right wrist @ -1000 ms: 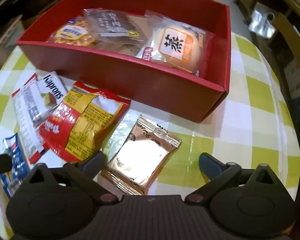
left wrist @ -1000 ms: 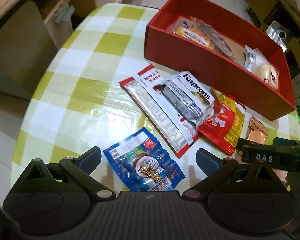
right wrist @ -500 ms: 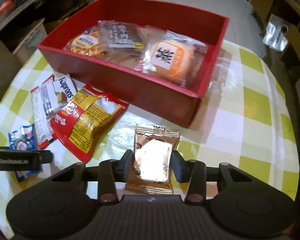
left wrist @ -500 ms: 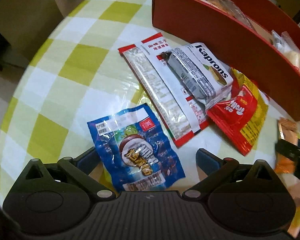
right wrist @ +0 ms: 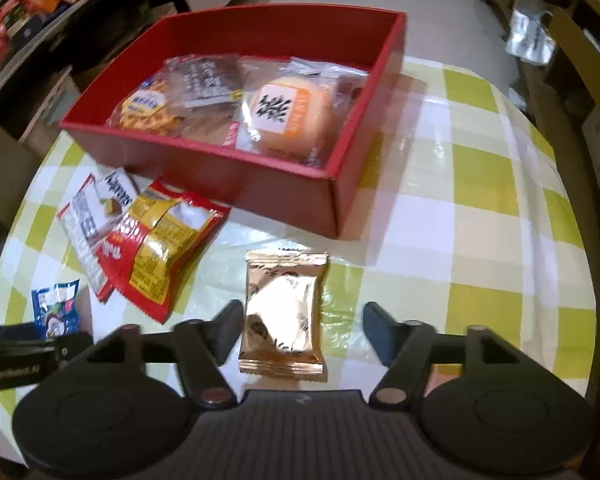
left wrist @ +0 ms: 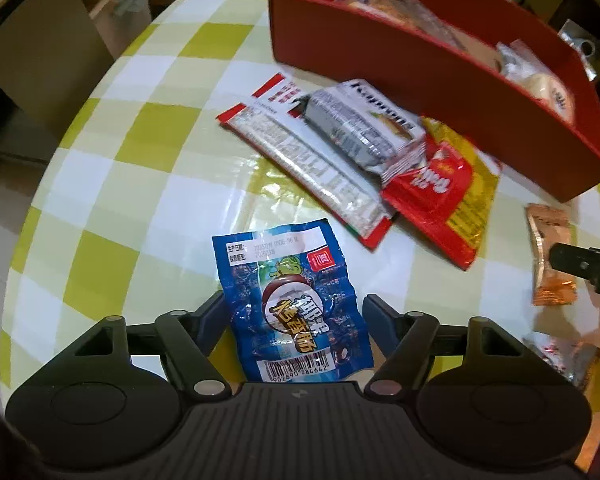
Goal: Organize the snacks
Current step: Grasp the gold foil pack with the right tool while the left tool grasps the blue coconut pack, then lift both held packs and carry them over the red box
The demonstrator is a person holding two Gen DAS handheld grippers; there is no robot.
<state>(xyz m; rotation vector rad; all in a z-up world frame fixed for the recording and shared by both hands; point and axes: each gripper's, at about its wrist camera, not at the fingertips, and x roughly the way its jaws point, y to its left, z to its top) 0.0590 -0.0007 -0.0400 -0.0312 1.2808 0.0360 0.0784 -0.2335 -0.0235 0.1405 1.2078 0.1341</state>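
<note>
A blue snack packet [left wrist: 292, 296] lies flat on the checked tablecloth between the fingers of my left gripper [left wrist: 292, 312]. The jaws are closing around it; the left finger [left wrist: 216, 312] is at its edge and a sliver of gap shows on the right. A gold foil packet [right wrist: 284, 312] lies on the table between the fingers of my right gripper [right wrist: 302, 316]. Those jaws are opening: the left finger [right wrist: 230, 320] is against the packet, the right one is well clear of it. The red box [right wrist: 260, 184] holds a round orange bun [right wrist: 288, 116] and two other packs.
Between the blue packet and the red box [left wrist: 420, 80] lie a grey wafer pack [left wrist: 364, 124], a long red-and-white pack [left wrist: 312, 164] and a red-and-yellow bag [left wrist: 444, 188]. Another small wrapper [left wrist: 560, 356] sits near the table's edge. A chair back [left wrist: 40, 60] stands past the far left edge.
My left gripper came down over the blue packet and its jaws narrowed around it. My right gripper shut on the gold packet, then spread again, leaving the packet on the table.
</note>
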